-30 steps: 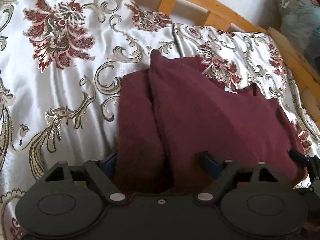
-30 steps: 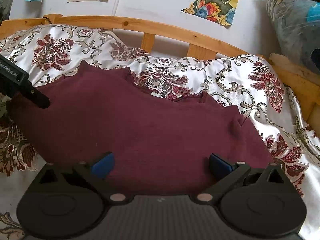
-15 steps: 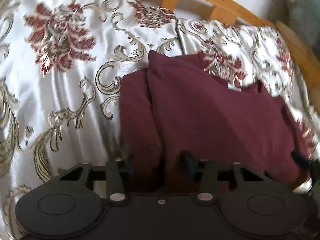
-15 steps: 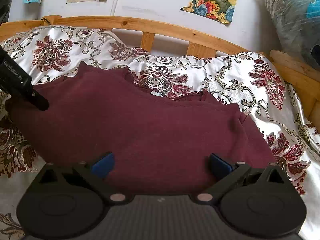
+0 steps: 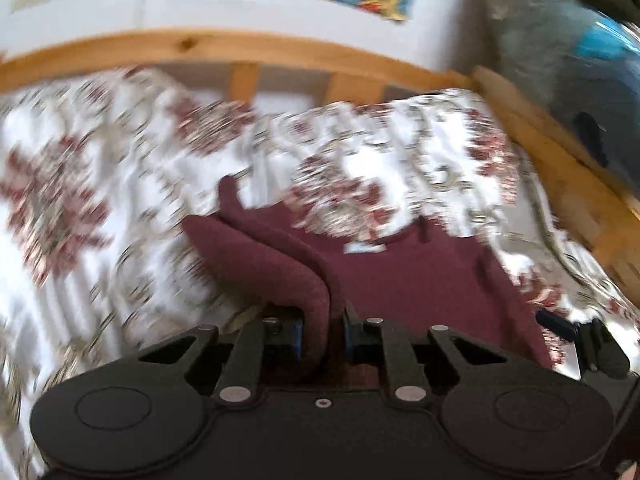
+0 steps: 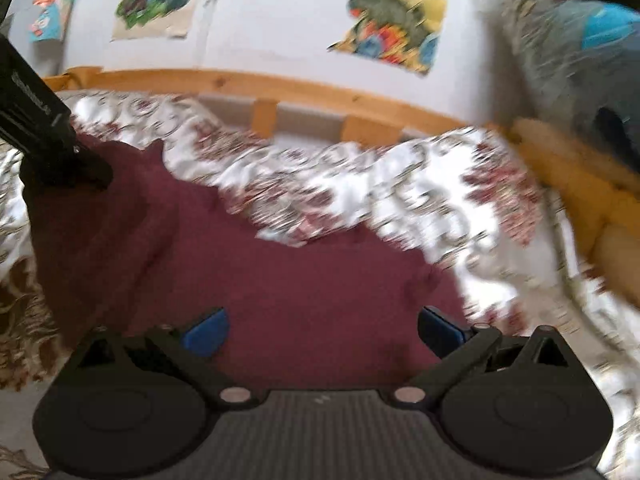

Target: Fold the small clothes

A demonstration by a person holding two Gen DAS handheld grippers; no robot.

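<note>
Now that the left gripper [image 5: 322, 338] has gone from spread wide to pinching the near-left edge of the dark maroon knit top [image 5: 400, 276] and lifting it, the fold's prob starting, w/ the right gripper [image 6: 322, 330] still spread open over the near hem. Top's lying on a shiny white floral bedspread [image 5: 120, 208]; pine bed rail [image 6: 300, 88] at the far side, posters on the wall, both views blurry.

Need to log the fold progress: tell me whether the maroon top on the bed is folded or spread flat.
Partly folded: the maroon top has one side doubled over, and the left gripper pinches that raised fold; the rest lies spread.
</note>
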